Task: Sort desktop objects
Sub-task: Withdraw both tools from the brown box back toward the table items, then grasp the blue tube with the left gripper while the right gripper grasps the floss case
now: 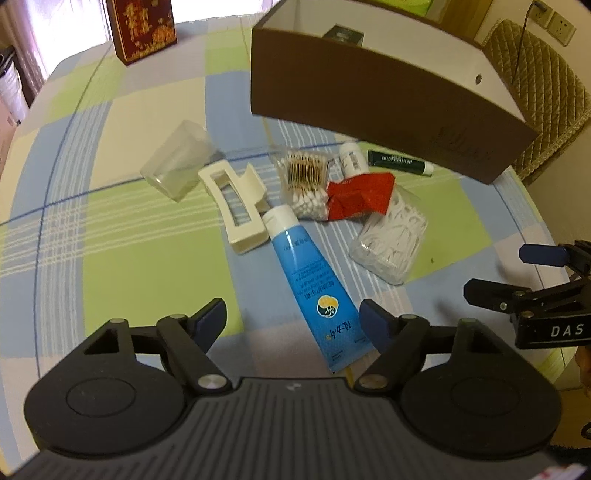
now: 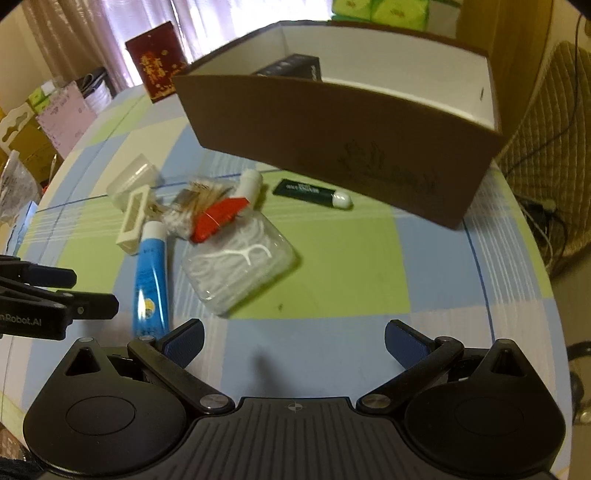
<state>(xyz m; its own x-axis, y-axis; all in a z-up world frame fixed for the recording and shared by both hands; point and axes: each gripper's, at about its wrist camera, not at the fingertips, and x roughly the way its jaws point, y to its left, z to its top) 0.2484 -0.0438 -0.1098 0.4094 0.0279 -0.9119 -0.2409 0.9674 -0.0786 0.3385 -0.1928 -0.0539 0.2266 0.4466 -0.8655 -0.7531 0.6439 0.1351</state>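
A pile of small items lies on the checked tablecloth: a blue tube (image 1: 314,288) (image 2: 151,273), a cream hair claw (image 1: 236,206) (image 2: 135,216), a bag of cotton swabs (image 1: 304,181) (image 2: 192,210), a red packet (image 1: 358,195) (image 2: 218,218), a clear box of floss picks (image 1: 391,236) (image 2: 240,269), a white bottle (image 1: 352,157) (image 2: 249,182), a dark green tube (image 1: 399,160) (image 2: 314,192) and a clear plastic box (image 1: 181,160) (image 2: 131,177). My left gripper (image 1: 295,325) is open just before the blue tube's end. My right gripper (image 2: 293,341) (image 1: 517,273) is open and empty near the floss box.
A brown cardboard box (image 1: 376,107) (image 2: 332,140) with a white inside stands behind the pile and holds a dark item (image 2: 295,68). A red carton (image 1: 142,26) (image 2: 159,61) stands at the far edge. A quilted chair (image 1: 543,88) is at the right.
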